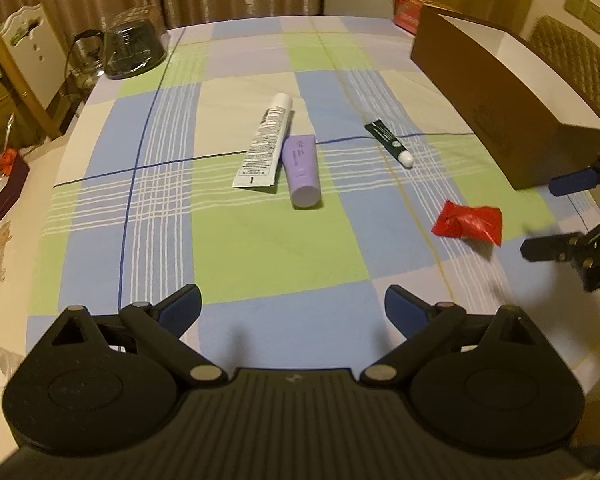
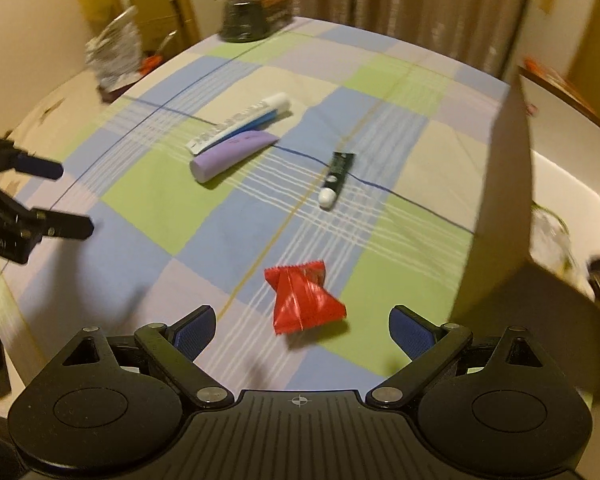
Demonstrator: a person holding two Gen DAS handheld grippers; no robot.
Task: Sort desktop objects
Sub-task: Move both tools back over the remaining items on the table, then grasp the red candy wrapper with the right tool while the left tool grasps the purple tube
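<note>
The right gripper [image 2: 302, 330] was spread wide and empty, the red packet [image 2: 304, 300] on the cloth [image 2: 148, 196] just ahead at 12 o'clock. The left gripper [image 1: 292, 312] was likewise released, holding nothing. White tube [image 1: 265, 142] and purple tube [image 1: 300, 170] lay touching; the green tube [image 1: 388, 142] lay apart, at 3 o'clock of them. The box [image 1: 500, 112] stood at 2 o'clock.

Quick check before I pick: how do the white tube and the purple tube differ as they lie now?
The white tube is longer and slimmer, with printed text; the purple tube is shorter, fatter and nearly plain. The white tube's cap points toward the table's far side, while the purple tube's cap points toward the near edge. Both lie flat on the checked tablecloth, side by side and touching, and neither tool holds them.
</note>
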